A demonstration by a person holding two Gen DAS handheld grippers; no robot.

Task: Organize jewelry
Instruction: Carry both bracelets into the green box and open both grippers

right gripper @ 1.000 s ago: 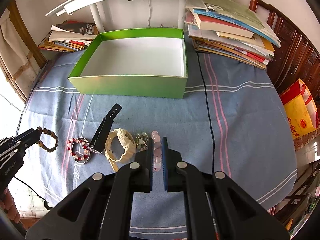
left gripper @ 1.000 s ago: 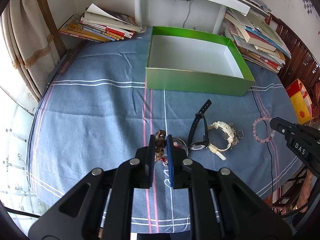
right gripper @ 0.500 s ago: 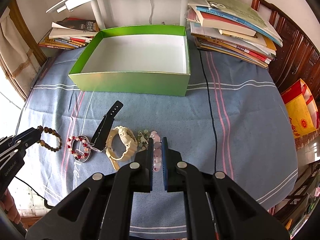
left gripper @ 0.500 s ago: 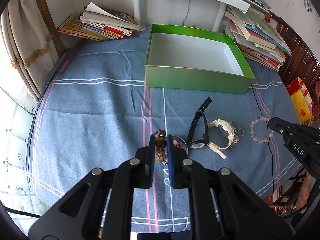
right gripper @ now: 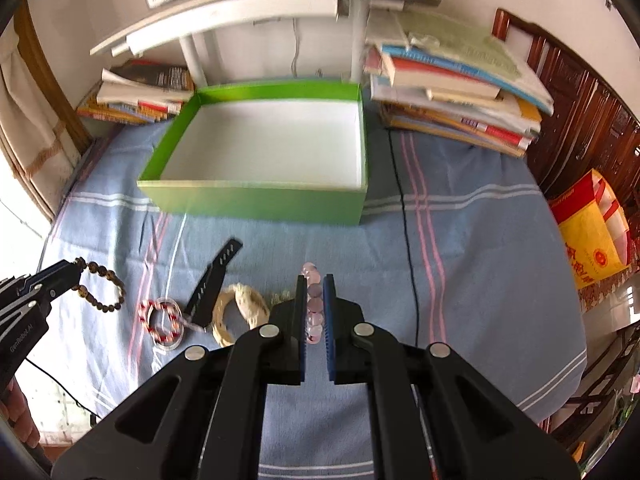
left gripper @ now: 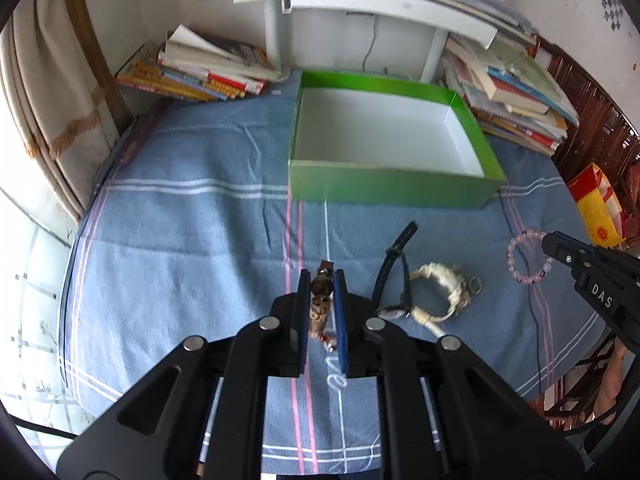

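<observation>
My left gripper (left gripper: 322, 276) is shut on a brown bead bracelet (left gripper: 321, 300), which hangs from its tips (right gripper: 100, 288) over the blue cloth. My right gripper (right gripper: 314, 280) is shut on a pink bead bracelet (right gripper: 314, 304), seen as a loop (left gripper: 522, 260) at the right of the left wrist view. An empty green box (left gripper: 392, 190) with a white inside stands behind them (right gripper: 256, 200). On the cloth between the grippers lie a black watch (right gripper: 216, 276), a cream watch (right gripper: 240, 304) and a red bead bracelet (right gripper: 162, 318).
Stacks of books (left gripper: 200, 76) (right gripper: 460, 92) flank the box at the back left and back right. A white shelf (right gripper: 240, 20) stands behind it. A black cable (right gripper: 408, 240) runs across the cloth on the right. A yellow bag (right gripper: 592, 236) sits beyond the right edge.
Both views have shifted slightly toward the green box, which sits lower in frame. Each gripper keeps hold of its bracelet. The watches and red bracelet have not moved.
</observation>
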